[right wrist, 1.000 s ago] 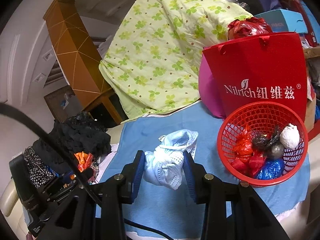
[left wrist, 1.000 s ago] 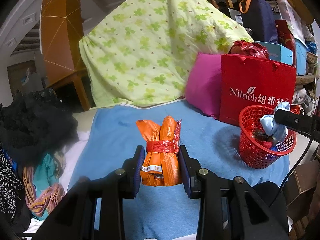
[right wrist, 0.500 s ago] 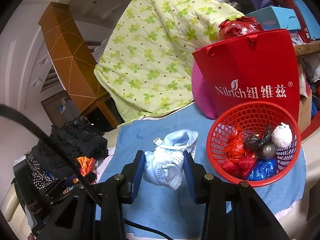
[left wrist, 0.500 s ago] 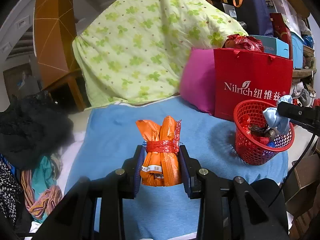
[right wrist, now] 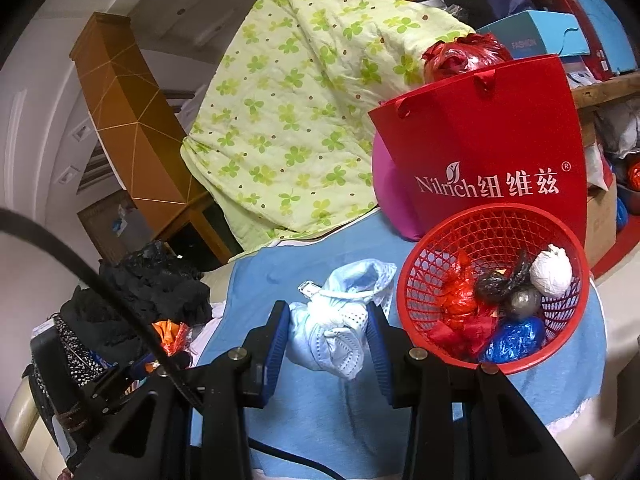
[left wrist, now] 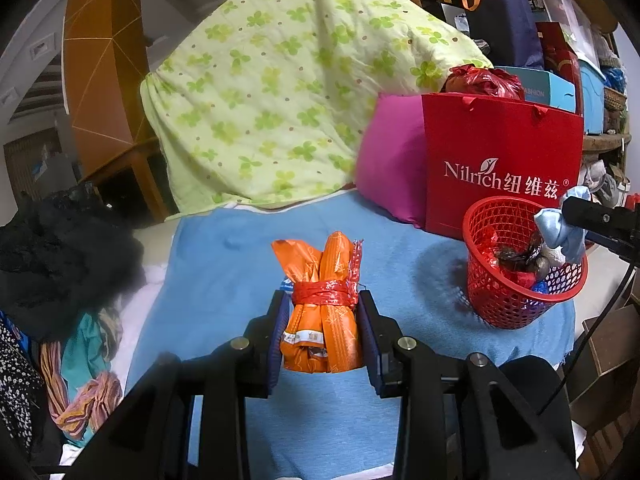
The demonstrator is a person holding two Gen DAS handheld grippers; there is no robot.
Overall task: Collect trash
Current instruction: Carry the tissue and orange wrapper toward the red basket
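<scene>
My left gripper (left wrist: 323, 312) is shut on an orange plastic bundle (left wrist: 320, 304) tied with a red band, held above the blue cloth (left wrist: 224, 280). My right gripper (right wrist: 328, 320) is shut on a crumpled pale blue bundle (right wrist: 336, 320). In the left wrist view that pale blue bundle (left wrist: 560, 228) hangs over the rim of the red mesh basket (left wrist: 500, 304), at the tip of the right gripper's black body. The red mesh basket (right wrist: 440, 256) stands just right of my right gripper and holds several balled wrappers: red, black, white, grey and blue.
Behind the basket stands a red paper bag (right wrist: 492, 140) against a pink pillow (left wrist: 392, 176) and a green floral quilt (left wrist: 272, 92). Dark clothes (left wrist: 60, 256) lie piled at the left. Shelves with boxes (left wrist: 560, 88) fill the right. A cable (right wrist: 100, 288) crosses the right wrist view.
The right gripper has carried the pale blue bundle sideways closer to the red basket, now just over its rim. The left gripper keeps still with the orange bundle.
</scene>
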